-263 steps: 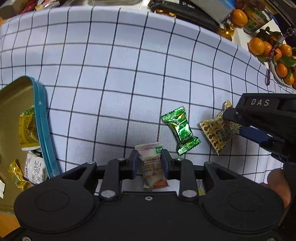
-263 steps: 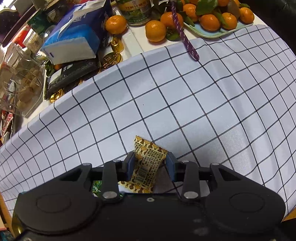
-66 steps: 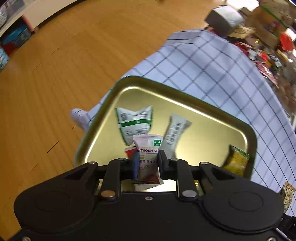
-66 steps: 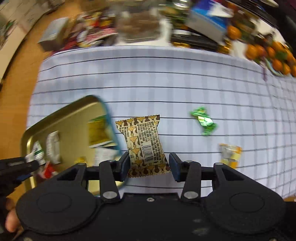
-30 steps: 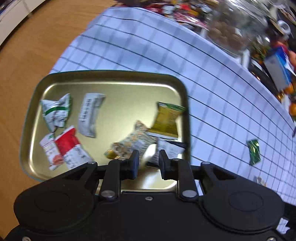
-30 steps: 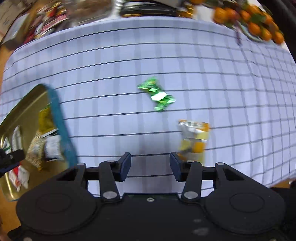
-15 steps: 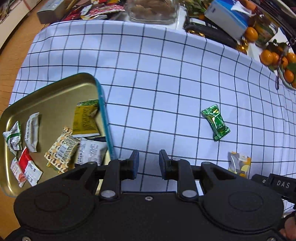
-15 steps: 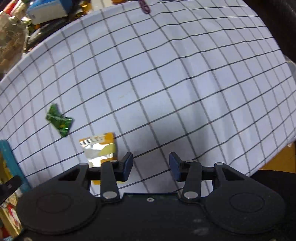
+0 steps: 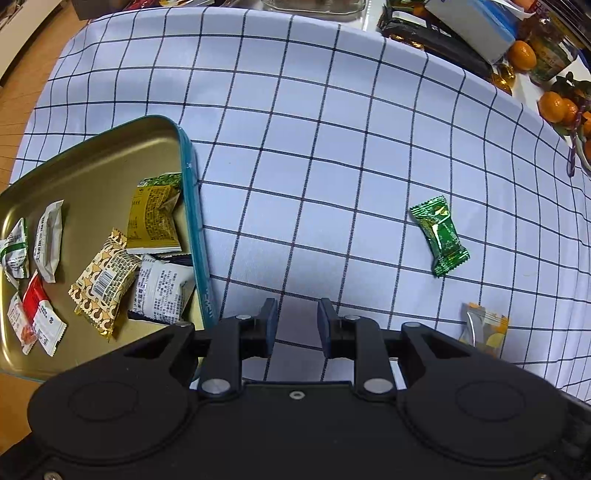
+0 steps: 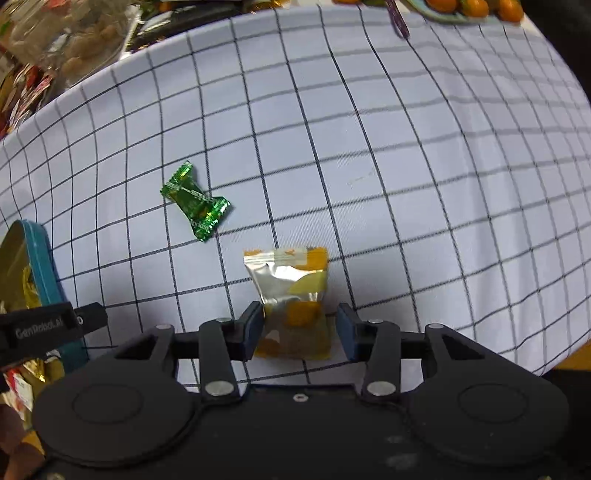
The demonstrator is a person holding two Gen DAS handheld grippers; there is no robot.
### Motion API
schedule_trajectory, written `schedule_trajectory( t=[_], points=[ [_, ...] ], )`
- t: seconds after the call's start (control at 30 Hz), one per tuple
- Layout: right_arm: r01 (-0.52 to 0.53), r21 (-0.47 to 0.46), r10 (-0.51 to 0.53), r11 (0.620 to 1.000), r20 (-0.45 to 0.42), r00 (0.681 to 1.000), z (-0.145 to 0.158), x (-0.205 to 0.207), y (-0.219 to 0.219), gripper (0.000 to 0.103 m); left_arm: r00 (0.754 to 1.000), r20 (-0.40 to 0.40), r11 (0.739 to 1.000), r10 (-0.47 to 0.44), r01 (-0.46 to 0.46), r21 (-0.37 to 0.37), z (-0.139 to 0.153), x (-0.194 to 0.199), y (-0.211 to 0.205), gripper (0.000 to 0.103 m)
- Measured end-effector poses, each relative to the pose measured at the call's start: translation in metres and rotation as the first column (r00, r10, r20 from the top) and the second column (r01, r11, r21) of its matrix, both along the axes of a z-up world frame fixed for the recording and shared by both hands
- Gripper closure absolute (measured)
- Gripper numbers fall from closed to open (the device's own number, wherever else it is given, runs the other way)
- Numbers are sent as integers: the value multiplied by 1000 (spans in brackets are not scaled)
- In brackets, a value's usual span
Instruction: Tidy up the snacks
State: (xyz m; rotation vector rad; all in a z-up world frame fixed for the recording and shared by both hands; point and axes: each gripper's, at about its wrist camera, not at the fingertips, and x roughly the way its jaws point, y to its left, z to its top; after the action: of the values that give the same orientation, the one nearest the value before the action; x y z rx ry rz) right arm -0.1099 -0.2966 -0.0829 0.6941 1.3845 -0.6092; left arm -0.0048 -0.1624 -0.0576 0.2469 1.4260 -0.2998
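A gold tin tray with a teal rim lies at the left of the checked cloth and holds several wrapped snacks. A green candy and a silver-and-orange packet lie loose on the cloth. My left gripper is open and empty over bare cloth just right of the tray. In the right wrist view my right gripper is open, with the silver-and-orange packet lying between its fingers. The green candy lies up and to the left. The tray's rim shows at the left edge.
The checked cloth covers the table. At its far edge stand a tissue box, a dark packet, tangerines, a glass jar. The cloth's edge drops off at the right.
Both grippers let go of their snacks into the tray and swung back over the cloth. My right gripper has moved down so the silver-and-orange packet now sits between its open fingers.
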Motion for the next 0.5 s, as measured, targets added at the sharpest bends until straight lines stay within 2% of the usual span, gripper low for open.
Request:
schedule_trajectory(
  t=[0.2, 0.5],
  points=[
    [-1, -27, 0, 1000, -23, 1000, 1, -4, -21, 69, 999, 4, 999, -40, 40, -11, 0, -6, -11, 70],
    [36, -60, -40, 998, -61, 997, 3, -19, -75, 69, 997, 18, 995, -73, 74, -72, 4, -12, -30, 70]
  ],
)
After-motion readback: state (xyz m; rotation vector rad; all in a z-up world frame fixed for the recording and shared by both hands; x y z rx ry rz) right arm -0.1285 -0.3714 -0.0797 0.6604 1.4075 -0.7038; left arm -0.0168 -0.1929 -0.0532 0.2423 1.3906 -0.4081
